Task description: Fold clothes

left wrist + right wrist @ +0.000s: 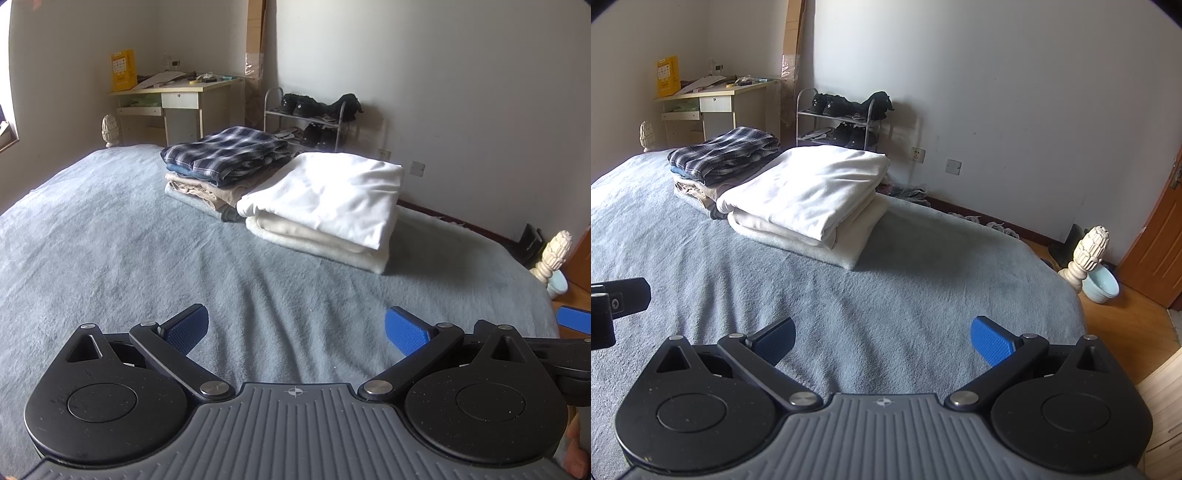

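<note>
Left tool [296, 328] and right tool [882, 338]: both spread, empty, over bare bed [110, 236]. White folded stack [809, 199] ahead, slightly left of right tool; right tool seems nearer. Plaid stack [225, 151] beyond, just beside it.

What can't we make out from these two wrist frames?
- Lower garments in the plaid stack: only edges show under the top shirt, both views.
- Far side of the white stack: hidden by its own bulk.
- Clutter on the desk: too small to identify.
- Near edge of the bed: blocked by the open left gripper and open right gripper.
- Any unfolded clothes: none in frame.
</note>
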### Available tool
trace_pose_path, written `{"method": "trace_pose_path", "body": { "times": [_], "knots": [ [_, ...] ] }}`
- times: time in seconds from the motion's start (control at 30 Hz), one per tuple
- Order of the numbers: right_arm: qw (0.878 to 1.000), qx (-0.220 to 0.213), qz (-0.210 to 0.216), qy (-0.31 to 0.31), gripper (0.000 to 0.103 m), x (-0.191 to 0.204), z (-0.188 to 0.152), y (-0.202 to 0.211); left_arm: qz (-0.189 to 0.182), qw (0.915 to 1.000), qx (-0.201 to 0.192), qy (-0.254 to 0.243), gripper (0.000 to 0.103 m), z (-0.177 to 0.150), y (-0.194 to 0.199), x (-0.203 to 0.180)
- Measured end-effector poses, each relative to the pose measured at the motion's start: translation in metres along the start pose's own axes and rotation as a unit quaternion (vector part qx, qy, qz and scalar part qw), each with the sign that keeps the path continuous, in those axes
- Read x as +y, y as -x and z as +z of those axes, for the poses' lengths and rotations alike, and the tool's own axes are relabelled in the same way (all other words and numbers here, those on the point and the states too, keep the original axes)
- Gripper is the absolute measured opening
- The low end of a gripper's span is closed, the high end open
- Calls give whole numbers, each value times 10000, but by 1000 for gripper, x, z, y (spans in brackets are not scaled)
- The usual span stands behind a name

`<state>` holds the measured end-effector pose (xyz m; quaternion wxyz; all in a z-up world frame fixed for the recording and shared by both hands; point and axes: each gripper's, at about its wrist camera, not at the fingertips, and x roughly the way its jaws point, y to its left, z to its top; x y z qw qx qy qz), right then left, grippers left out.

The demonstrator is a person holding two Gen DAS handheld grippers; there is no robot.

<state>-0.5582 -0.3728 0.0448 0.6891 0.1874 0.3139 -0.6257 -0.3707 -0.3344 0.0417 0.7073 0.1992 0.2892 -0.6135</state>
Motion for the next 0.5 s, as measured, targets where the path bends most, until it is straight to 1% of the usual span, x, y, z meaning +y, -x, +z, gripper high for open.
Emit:
{"method": "trace_pose_path", "body": {
  "times": [0.5],
  "knots": [
    [10000,0,19,16,103,2,-1,0,10,10000,18,21,103,0,1,-1]
  ]
}}
